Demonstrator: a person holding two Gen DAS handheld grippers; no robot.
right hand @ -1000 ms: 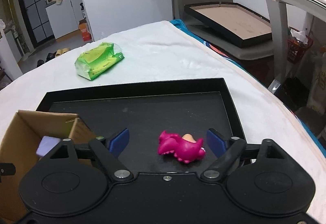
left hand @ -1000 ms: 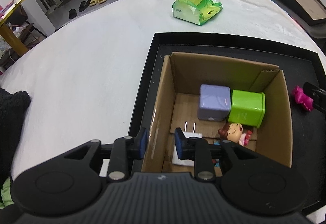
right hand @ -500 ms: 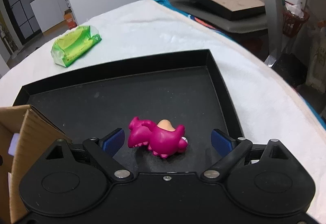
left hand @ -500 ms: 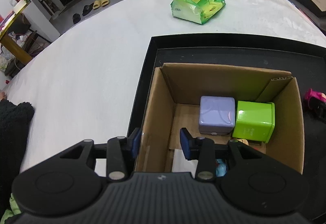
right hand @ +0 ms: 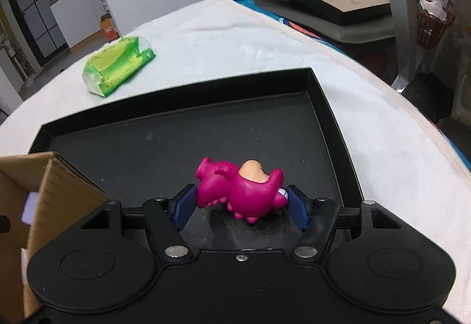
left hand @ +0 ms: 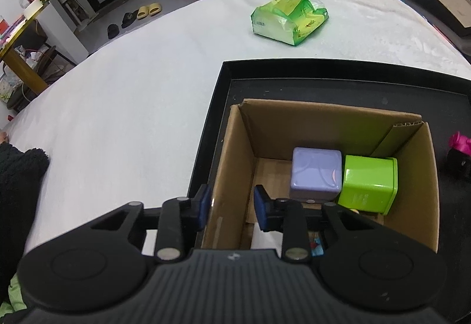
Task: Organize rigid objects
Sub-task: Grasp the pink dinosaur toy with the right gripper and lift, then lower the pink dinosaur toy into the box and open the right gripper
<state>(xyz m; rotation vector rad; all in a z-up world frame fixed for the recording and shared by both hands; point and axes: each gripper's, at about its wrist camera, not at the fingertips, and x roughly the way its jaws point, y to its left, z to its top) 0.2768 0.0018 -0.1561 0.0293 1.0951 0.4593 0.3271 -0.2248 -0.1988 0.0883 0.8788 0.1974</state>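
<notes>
At lower centre of the right wrist view, the right gripper (right hand: 240, 203) pinches the pink dinosaur toy (right hand: 240, 190) on the black tray (right hand: 176, 144). The left gripper (left hand: 232, 207), spread, straddles the cardboard box (left hand: 232, 165) wall.

The left gripper (left hand: 231, 207) has a black ribbed body, two round discs, silver screws and blue pads (left hand: 260, 207) on the fingers. The right gripper (right hand: 240, 206) has a smooth black body with the same discs, screws and blue pads (right hand: 184, 206).
</notes>
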